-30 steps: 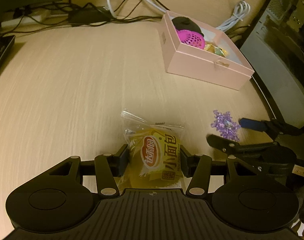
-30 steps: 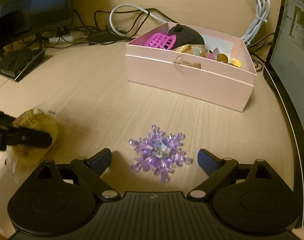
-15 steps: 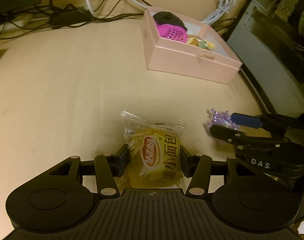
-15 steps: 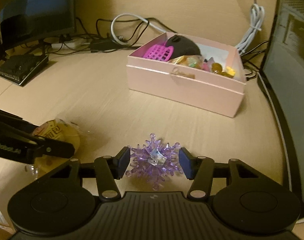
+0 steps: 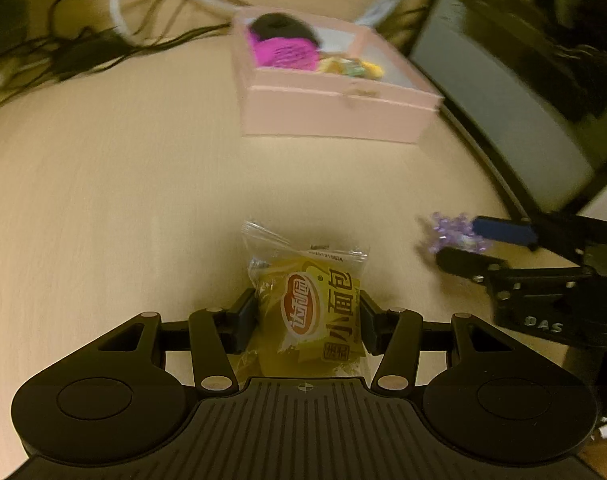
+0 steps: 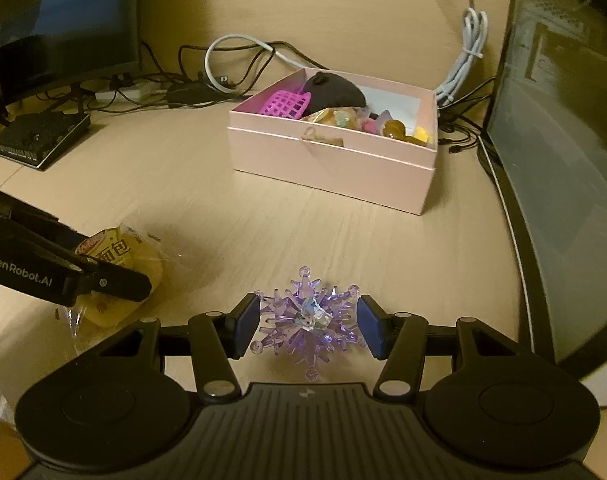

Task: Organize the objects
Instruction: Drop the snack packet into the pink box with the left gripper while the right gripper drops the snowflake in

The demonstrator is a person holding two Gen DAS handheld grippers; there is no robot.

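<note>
My left gripper is shut on a yellow bread packet and holds it above the desk; the packet also shows in the right wrist view. My right gripper is shut on a purple crystal snowflake, lifted off the desk; the snowflake also shows in the left wrist view. An open pink box stands ahead, holding a magenta basket, a black object and small sweets. The box also shows in the left wrist view.
Cables and a power strip lie behind the box. A monitor and a black device stand at the back left. A dark PC case borders the desk's right edge.
My right gripper closed on the snowflake and lifted it. Both grippers rose and moved toward the pink box with their objects.
</note>
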